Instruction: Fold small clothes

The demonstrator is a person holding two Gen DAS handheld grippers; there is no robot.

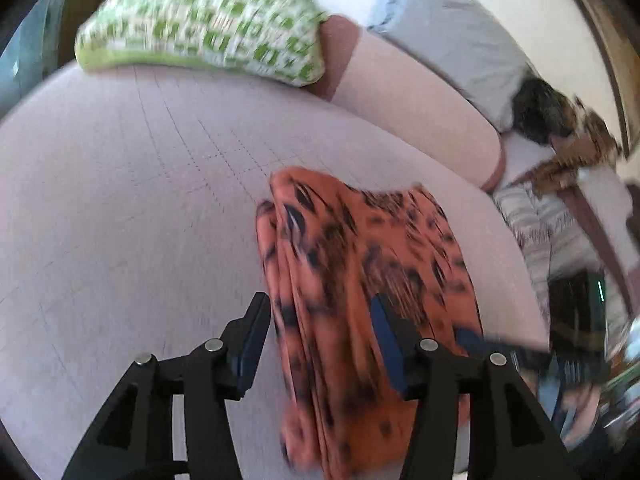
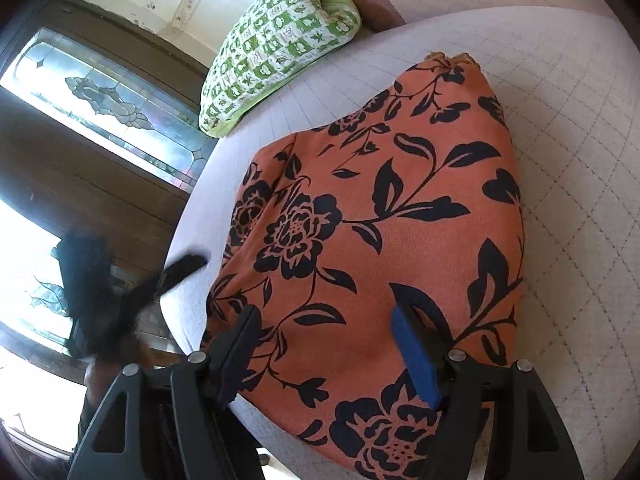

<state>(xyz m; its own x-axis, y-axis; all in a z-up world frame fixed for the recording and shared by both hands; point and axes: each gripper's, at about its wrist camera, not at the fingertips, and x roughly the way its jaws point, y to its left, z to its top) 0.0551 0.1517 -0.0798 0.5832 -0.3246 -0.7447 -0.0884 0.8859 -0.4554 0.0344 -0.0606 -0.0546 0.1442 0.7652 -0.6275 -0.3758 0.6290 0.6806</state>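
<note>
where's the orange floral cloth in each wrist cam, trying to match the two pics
Left wrist view: the orange floral cloth lies lower centre-right, bunched in folds and blurred, running down between the open left gripper fingers.
Right wrist view: the cloth fills the centre, spread fairly flat on the bed, under the open right gripper.
Shared landmark: the green-and-white patterned pillow, top left in the left view, top centre in the right.

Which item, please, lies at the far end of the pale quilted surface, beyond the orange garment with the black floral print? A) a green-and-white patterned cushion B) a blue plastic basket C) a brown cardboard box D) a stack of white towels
A: a green-and-white patterned cushion rests on the pale quilted surface past the far edge of the orange floral garment, and it shows in the left wrist view too.
</note>
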